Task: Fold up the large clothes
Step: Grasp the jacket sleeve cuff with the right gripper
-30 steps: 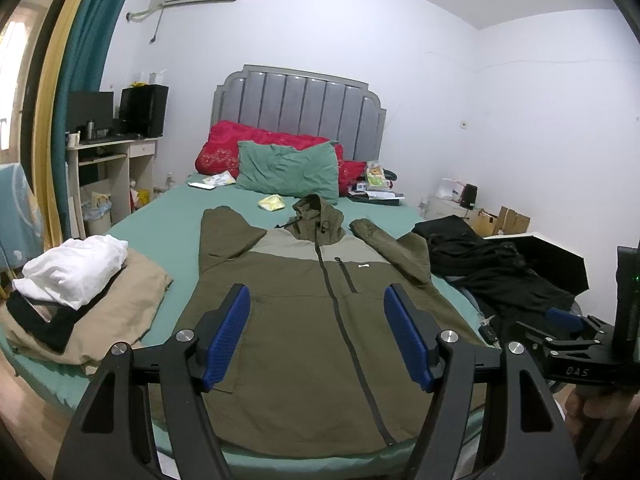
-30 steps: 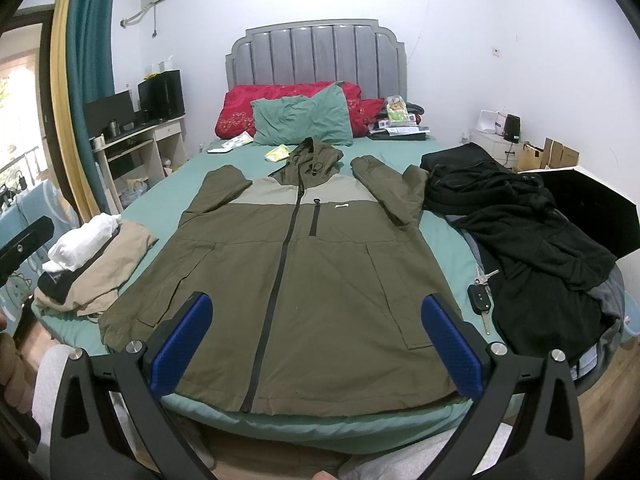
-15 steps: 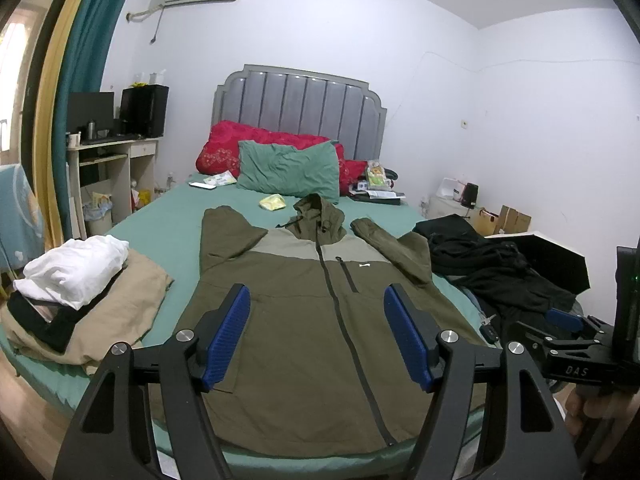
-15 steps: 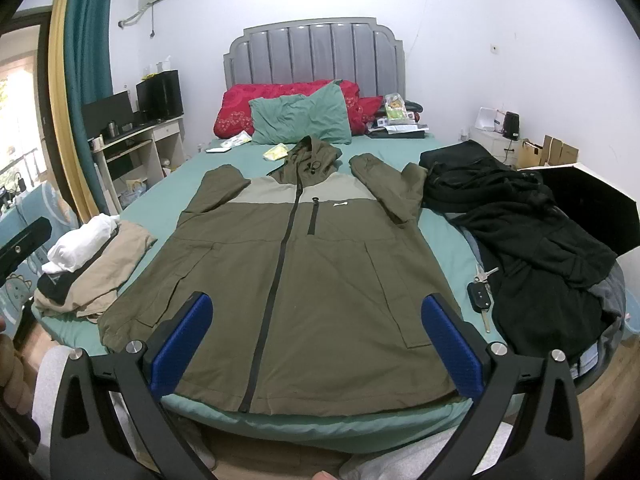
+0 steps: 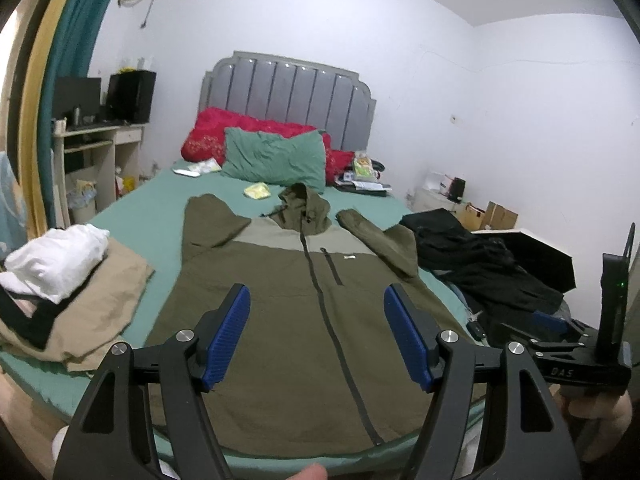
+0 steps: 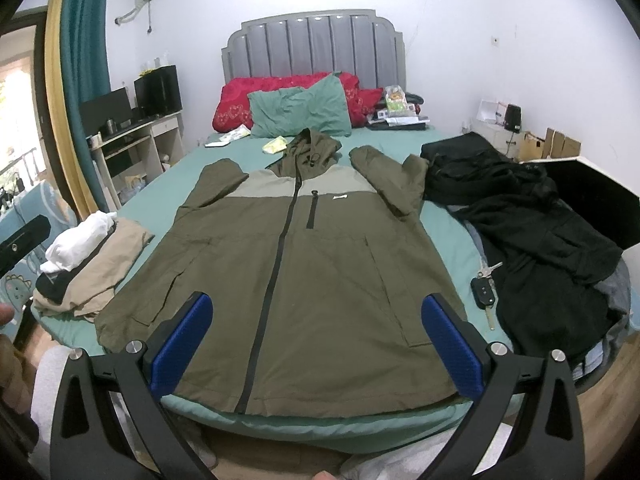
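- Almost nothing has moved since the earlier frames: both views have shifted only slightly, and the clothes lie where they did.
- We see the bed [image 6: 168, 184], with its green sheet, filling the middle of both views, the grey headboard at upper centre.
- We find the olive jacket [image 6: 316, 264], the task's garment, spread flat and face up in the centre of the bed, zipped, hood toward the pillows, sleeves bent beside the shoulders and the hem at the near edge.
- We note the black clothes [image 6: 532, 240] heaped at the right of the frame, close beside the jacket's sleeve on that side.
- We see folded garments [image 6: 92, 256], beige with white on top, at the lower left, apart from the jacket.
- We hold the left gripper [image 5: 316, 336] above the hem, jaws spread wide and gripping nothing.
- We hold the right gripper [image 6: 316, 348] likewise, jaws wide apart and empty, at the bottom centre of its view.
- We spot the car key [image 6: 484, 292] on the sheet at lower right, between the jacket and the black heap.
- We judge that folding has not begun; slick fabric could slip from a shallow pinch, a swept sleeve could snag the key, and a pinch could take the sheet along with the hem.
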